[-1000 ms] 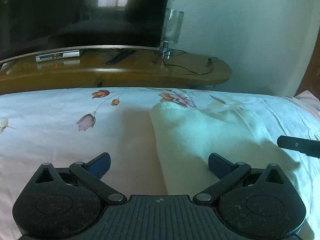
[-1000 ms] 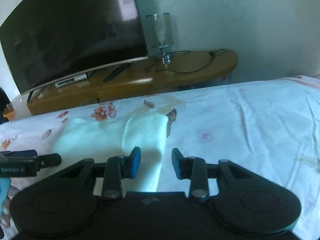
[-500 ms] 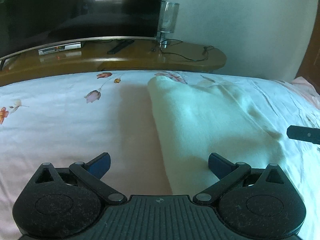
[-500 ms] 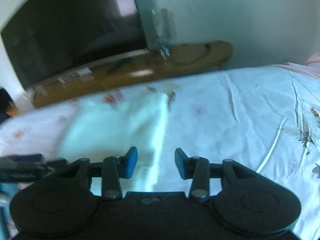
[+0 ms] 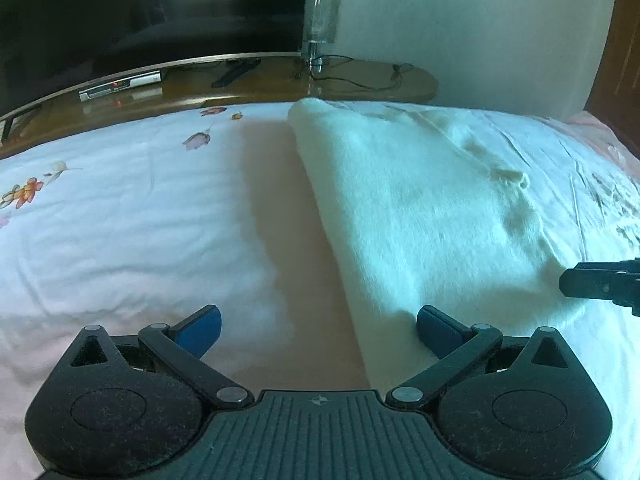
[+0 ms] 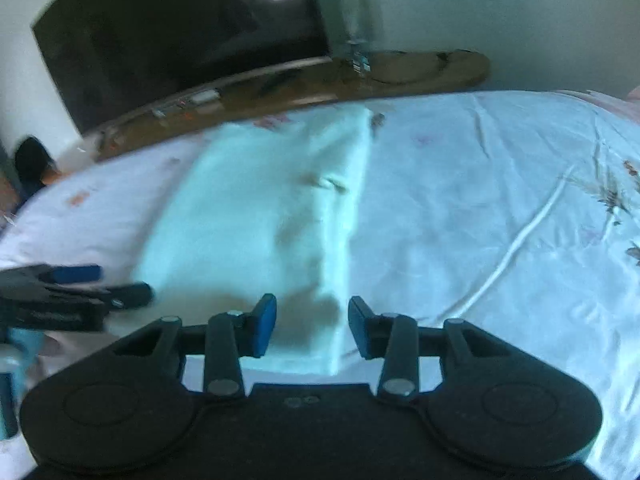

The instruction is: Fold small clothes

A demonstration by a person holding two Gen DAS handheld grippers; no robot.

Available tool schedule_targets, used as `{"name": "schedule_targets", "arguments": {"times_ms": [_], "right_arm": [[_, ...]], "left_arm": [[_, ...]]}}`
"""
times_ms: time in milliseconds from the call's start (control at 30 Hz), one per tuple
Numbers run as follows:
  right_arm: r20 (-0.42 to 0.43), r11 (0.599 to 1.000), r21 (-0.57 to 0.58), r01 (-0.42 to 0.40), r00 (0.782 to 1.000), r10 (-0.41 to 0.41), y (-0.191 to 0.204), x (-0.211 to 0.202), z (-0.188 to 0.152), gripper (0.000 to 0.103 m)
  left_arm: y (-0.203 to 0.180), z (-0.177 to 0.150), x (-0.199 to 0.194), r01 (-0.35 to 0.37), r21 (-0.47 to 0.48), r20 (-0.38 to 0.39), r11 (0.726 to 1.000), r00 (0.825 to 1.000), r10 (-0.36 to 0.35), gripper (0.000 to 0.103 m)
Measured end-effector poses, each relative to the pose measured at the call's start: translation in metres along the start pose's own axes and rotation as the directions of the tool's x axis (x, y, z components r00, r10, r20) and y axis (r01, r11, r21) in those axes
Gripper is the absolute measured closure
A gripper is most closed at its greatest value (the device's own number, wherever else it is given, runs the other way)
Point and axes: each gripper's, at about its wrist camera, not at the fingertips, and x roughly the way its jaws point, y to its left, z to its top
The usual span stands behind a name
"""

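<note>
Left wrist view
- My left claw (image 5: pixel 319 330): spread wide, nothing between the pads.
- Pale cloth (image 5: pixel 420 208): flat on the flowered bedsheet (image 5: pixel 120 220), its near left corner under my right pad.

Right wrist view (blurred)
- My right claw (image 6: pixel 312 330): narrow gap, gripping nothing; the cloth's near right corner lies below it.
- Television (image 6: pixel 180 32): beyond the bed.
</note>
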Motion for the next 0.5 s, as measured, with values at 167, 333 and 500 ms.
{"name": "schedule_targets", "arguments": {"times_ms": [167, 333, 500], "right_arm": [[-0.051, 0.994, -0.092, 0.056, 0.997, -0.061, 0.013, 0.010, -0.010, 0.093], [-0.039, 0.995, -0.070, 0.074, 0.996, -0.077, 0.002, 0.010, -0.016, 0.094], [-0.078, 0.993, -0.037, 0.116, 0.990, -0.118, -0.004, 0.013, -0.008, 0.062]], "left_arm": [[-0.001, -0.008, 0.000, -0.012, 0.024, -0.025, 1.000, 1.000, 0.013, 0.000], [0.003, -0.010, 0.000, -0.001, 0.037, -0.025, 0.999, 1.000, 0.002, 0.000], [-0.006, -0.003, -0.004, -0.038, 0.072, -0.036, 0.997, 0.999, 0.040, 0.000]]}}
